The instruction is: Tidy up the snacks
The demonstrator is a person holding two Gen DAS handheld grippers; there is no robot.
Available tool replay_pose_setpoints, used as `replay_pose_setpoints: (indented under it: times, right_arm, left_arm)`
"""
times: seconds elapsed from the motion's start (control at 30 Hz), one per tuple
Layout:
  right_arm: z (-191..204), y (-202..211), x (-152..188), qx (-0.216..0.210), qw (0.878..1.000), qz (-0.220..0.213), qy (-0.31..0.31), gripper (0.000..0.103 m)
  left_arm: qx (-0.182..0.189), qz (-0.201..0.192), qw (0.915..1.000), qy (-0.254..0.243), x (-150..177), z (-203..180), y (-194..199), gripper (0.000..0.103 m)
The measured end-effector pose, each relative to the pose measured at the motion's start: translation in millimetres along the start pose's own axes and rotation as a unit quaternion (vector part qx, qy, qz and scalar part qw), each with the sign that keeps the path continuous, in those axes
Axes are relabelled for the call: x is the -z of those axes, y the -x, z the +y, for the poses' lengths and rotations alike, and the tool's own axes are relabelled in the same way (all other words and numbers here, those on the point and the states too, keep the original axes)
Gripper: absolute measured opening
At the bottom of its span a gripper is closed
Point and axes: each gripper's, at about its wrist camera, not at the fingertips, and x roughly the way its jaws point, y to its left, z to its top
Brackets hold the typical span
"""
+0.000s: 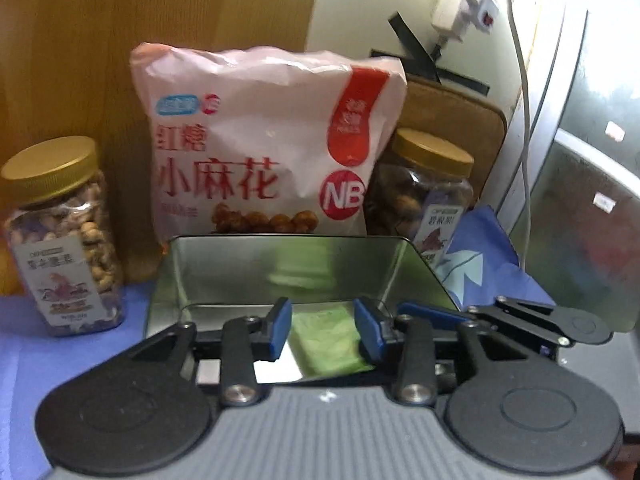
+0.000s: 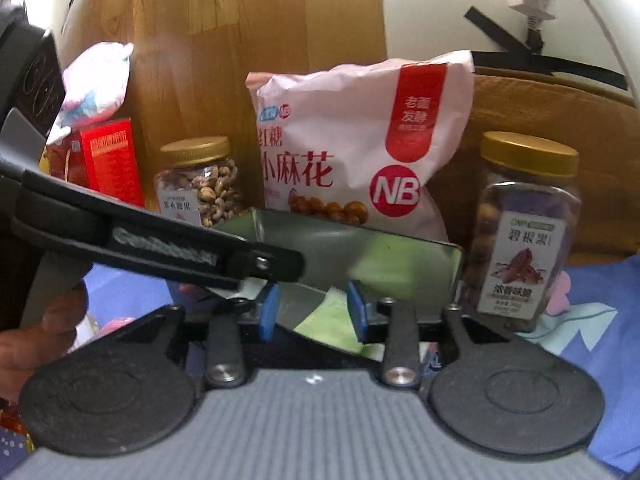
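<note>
An open metal tin [image 1: 224,268] sits on the blue cloth, with a green packet [image 1: 326,338] lying in it. My left gripper [image 1: 323,330] is open over the tin's near edge, its blue pads on either side of the packet. My right gripper [image 2: 313,312] is open at the tin [image 2: 400,256] from the right, with the green packet [image 2: 320,316] between its pads; its arm shows in the left wrist view [image 1: 540,316]. Behind stand a pink snack bag [image 1: 256,140], a cashew jar [image 1: 64,240] and a pecan jar [image 1: 424,196].
A wooden board [image 1: 160,20] and a brown cushion [image 1: 452,112] back the snacks. A red box [image 2: 108,160] and pink bag [image 2: 96,80] stand at the left. Cables and a power strip [image 1: 464,4] hang on the wall. A grey appliance [image 1: 592,160] is at the right.
</note>
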Motion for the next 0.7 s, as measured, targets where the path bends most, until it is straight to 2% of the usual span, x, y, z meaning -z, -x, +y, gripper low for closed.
replay_pose_setpoints:
  times: [0.1,0.17,0.27,0.4,0.5,0.6,0.63,0.7]
  right_arm:
    - [-4,22,4,-0.008,0.999,-0.017,-0.032,0.043]
    - [-5,37,9,-0.043,0.997,-0.023,-0.056,0.043]
    - [3,32,20,-0.107,0.99,0.031,-0.087,0.043]
    - [19,0,32,-0.18,0.965,0.115,-0.152,0.043]
    - [35,-12,39,-0.199,0.954,0.147,-0.17,0.041]
    - [46,-9,48,-0.233,0.934,0.177,-0.203,0.037]
    - [52,-3,50,-0.236,0.934,0.181,-0.199,0.037]
    - [69,15,55,-0.252,0.934,0.187,-0.17,0.039]
  left_arm:
    - [0.017,-0.022,0.9992,0.027,8,19,37,0.038]
    - [0.022,-0.04,0.9978,0.047,21,36,64,0.039]
    - [0.008,-0.042,0.9948,0.092,42,62,87,0.04]
    - [-0.001,0.0,0.9893,0.146,68,84,86,0.04]
    - [-0.003,-0.001,0.9878,0.156,87,83,90,0.04]
    - [0.003,-0.007,0.9888,0.149,103,76,104,0.04]
    - [0.016,0.0,0.9878,0.155,109,77,108,0.04]
    - [0.017,-0.005,0.9878,0.155,121,75,119,0.04]
